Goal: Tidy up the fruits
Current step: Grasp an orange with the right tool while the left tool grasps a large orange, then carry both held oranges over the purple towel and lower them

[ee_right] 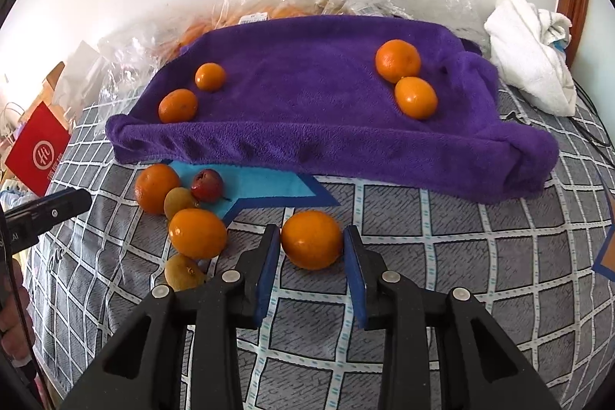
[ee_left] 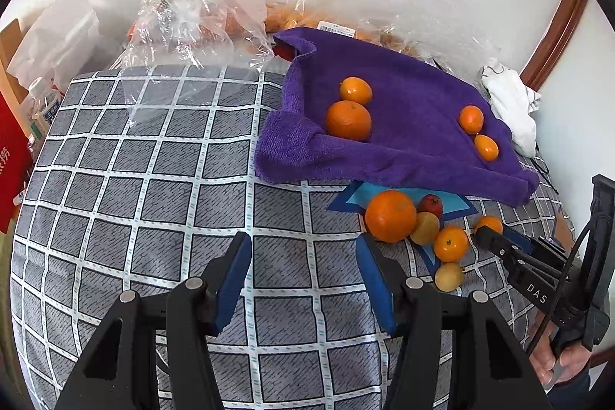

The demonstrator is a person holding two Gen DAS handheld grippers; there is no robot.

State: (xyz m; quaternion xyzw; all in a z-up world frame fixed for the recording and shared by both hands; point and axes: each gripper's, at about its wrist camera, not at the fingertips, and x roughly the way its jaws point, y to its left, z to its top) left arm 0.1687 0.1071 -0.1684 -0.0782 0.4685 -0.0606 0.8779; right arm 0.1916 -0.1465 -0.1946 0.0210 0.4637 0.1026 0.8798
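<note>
Blue-padded fingers (ee_right: pixel 269 268) of our right gripper (ee_right: pixel 310 266) fill the bottom of the right wrist view, and they sit on both sides of one small orange (ee_right: pixel 311 239) in the lower middle of the frame. We cannot tell if the pads touch it yet, but they are close on each side and the orange lies on the checked bed cover (ee_right: pixel 442 256). We think this orange is light and round, with smooth, shiny skin, so it may roll or slip away. It is a bit soft too, so we should squeeze gently across its fat middle, not near the top or bottom. To the left in that frame is a little pile: a big orange (ee_right: pixel 155 188), a red fruit (ee_right: pixel 207 185), two yellow fruits (ee_right: pixel 179 201) and another orange (ee_right: pixel 198 233). Higher up, the purple towel (ee_right: pixel 307 125) holds four oranges, two at its left and two at its right. Our left gripper (ee_left: pixel 303 273) shows at the bottom of the left wrist view with fingers spread wide and nothing between them.
</note>
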